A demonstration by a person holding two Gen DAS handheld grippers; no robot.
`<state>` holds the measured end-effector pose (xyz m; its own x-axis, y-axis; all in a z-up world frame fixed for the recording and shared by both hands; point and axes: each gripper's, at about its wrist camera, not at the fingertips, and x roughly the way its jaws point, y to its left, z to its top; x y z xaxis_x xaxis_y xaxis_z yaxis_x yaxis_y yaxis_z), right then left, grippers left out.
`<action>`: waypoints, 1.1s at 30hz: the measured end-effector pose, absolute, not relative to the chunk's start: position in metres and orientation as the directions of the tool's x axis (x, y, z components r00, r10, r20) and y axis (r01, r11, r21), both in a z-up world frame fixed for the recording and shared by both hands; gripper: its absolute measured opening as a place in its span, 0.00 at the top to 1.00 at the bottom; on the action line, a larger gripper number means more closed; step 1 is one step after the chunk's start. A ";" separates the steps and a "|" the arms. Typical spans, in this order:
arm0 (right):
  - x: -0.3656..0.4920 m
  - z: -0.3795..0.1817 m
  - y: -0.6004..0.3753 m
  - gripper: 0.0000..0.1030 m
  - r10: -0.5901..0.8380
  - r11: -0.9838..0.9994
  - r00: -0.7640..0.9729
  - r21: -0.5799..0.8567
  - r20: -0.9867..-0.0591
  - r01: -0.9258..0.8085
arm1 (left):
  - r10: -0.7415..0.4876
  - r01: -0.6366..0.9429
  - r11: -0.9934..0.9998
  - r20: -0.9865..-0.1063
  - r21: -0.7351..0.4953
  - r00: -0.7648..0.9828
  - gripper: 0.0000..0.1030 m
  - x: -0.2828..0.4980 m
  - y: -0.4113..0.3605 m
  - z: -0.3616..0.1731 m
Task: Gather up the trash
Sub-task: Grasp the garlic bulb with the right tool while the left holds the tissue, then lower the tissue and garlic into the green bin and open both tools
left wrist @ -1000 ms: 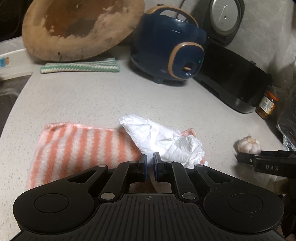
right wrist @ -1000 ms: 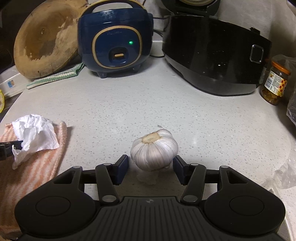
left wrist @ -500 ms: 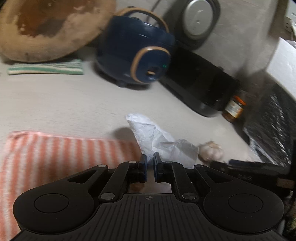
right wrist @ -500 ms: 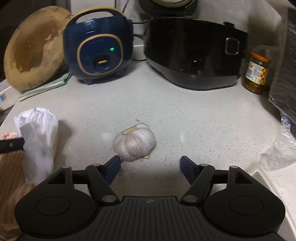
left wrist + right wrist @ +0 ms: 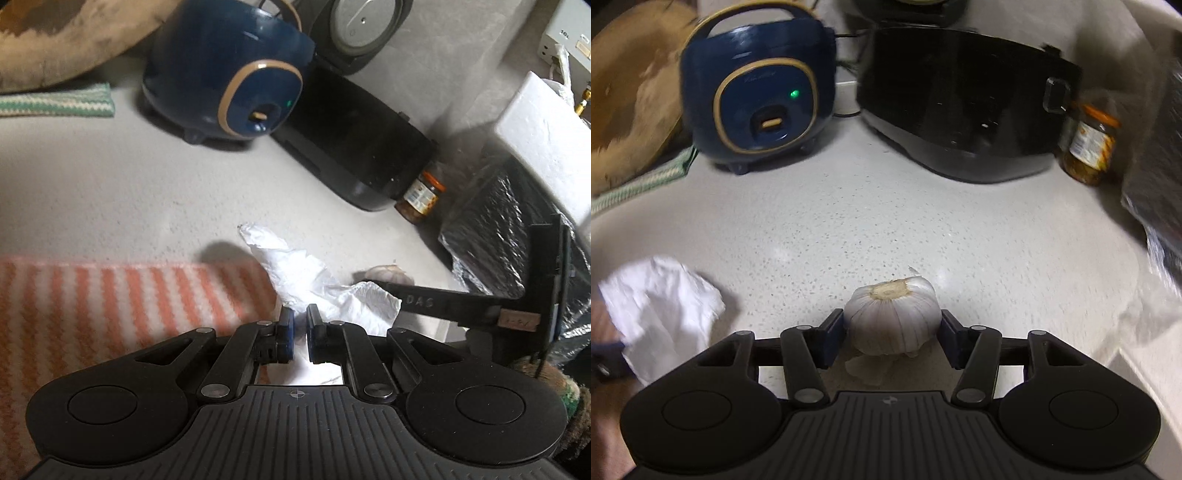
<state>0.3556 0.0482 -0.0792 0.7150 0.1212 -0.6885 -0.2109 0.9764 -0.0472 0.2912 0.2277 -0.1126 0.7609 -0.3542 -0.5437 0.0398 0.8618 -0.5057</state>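
Note:
A crumpled white wrapper point(image 5: 317, 291) hangs from my left gripper point(image 5: 297, 314), which is shut on its lower edge and holds it just above the speckled counter point(image 5: 110, 192). The same wrapper point(image 5: 661, 295) shows at the left of the right wrist view. A garlic bulb point(image 5: 894, 317) sits on the counter between the jaws of my right gripper point(image 5: 892, 326). Those jaws are closing, and both pads touch the bulb's sides. A loose flake of garlic skin point(image 5: 868, 369) lies under it. In the left wrist view, one right gripper finger point(image 5: 424, 301) reaches across in front of the garlic point(image 5: 384, 273).
An orange-striped cloth point(image 5: 110, 302) lies at the left. Behind stand a blue rice cooker point(image 5: 757, 96), a black cooker point(image 5: 960, 99), a jar point(image 5: 1089, 147), a wooden board point(image 5: 624, 103) and a green cloth point(image 5: 55, 105). A black bag point(image 5: 498, 229) and white box point(image 5: 546, 140) stand right.
My left gripper has lifted the wrapper off the orange cloth and swung right toward the garlic. My right gripper spread its jaws wide, then brought them in against the garlic bulb.

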 end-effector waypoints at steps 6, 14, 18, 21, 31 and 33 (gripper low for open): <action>0.336 -0.067 0.039 0.48 0.103 0.990 0.719 0.002 -0.687 -0.140 | -0.380 0.051 0.856 -0.559 -0.515 0.737 0.90 0.287 0.231 -0.117; 0.282 -0.050 0.006 0.48 0.151 0.989 0.740 0.096 -0.656 -0.117 | -0.438 0.140 0.843 -0.514 -0.519 0.738 0.90 0.274 0.190 -0.100; 0.243 -0.043 -0.026 0.48 0.087 0.996 0.794 0.045 -0.601 -0.075 | -0.556 0.254 0.798 -0.506 -0.546 0.659 0.90 0.264 0.140 -0.094; 0.213 -0.051 -0.059 0.48 0.034 0.999 0.812 0.030 -0.583 -0.020 | -0.614 0.321 0.780 -0.558 -0.537 0.559 0.90 0.257 0.093 -0.103; 0.135 -0.156 -0.170 0.48 -0.102 0.965 0.618 0.075 -0.780 0.253 | -0.482 0.196 0.875 -0.824 -0.442 0.298 0.90 0.269 -0.016 -0.270; 0.123 -0.177 -0.181 0.48 -0.104 0.959 0.575 0.071 -0.811 0.274 | -0.440 0.160 0.898 -0.854 -0.411 0.277 0.90 0.278 -0.027 -0.314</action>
<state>0.1230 -0.1809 -0.1774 0.5755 -0.1045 -0.8111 0.2738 0.9592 0.0707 0.2776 -0.0268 -0.3136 0.2773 -0.4402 -0.8540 0.1600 0.8976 -0.4107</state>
